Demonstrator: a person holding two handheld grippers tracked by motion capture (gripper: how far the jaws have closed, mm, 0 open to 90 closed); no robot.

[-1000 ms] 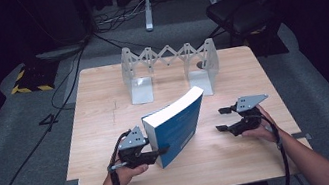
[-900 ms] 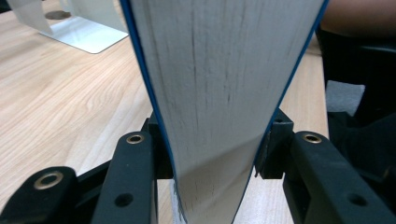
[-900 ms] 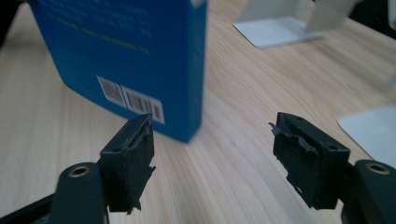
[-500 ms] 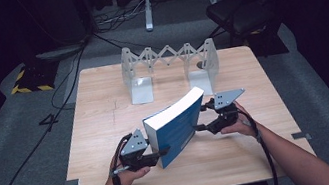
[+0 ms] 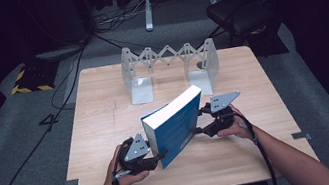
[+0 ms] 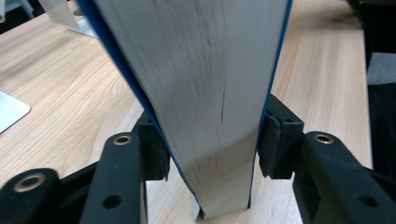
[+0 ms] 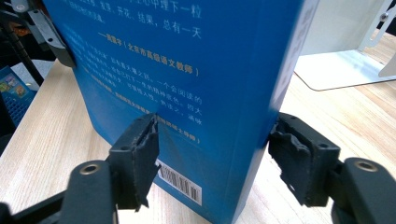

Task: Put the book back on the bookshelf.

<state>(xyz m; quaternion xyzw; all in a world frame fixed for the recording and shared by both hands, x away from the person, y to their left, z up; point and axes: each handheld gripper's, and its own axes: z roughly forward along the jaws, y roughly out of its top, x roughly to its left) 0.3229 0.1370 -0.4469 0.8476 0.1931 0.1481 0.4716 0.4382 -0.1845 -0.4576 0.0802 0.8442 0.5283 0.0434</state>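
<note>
A thick blue book point(image 5: 176, 131) stands tilted on the wooden table point(image 5: 105, 112), its white page edge up. My left gripper point(image 5: 161, 158) holds its near left corner. In the left gripper view the page edge point(image 6: 205, 93) sits between both pads, which touch the covers though the jaws have just been opening slightly. My right gripper point(image 5: 199, 130) is at the book's right side. In the right gripper view the back cover point(image 7: 187, 70) and spine corner lie between the open jaws, which have just been closing; the right pad point(image 7: 299, 158) stands a little off the spine.
A grey metal expanding book rack point(image 5: 167, 59) stands at the back of the table; its base plate point(image 7: 336, 65) lies just beyond the book. A dark chair point(image 5: 240, 14) and cables lie on the floor behind. The left gripper point(image 7: 46, 32) shows past the book's far edge.
My right gripper has moved left from open table space up to the book's right side. The left gripper and the book have stayed in place.
</note>
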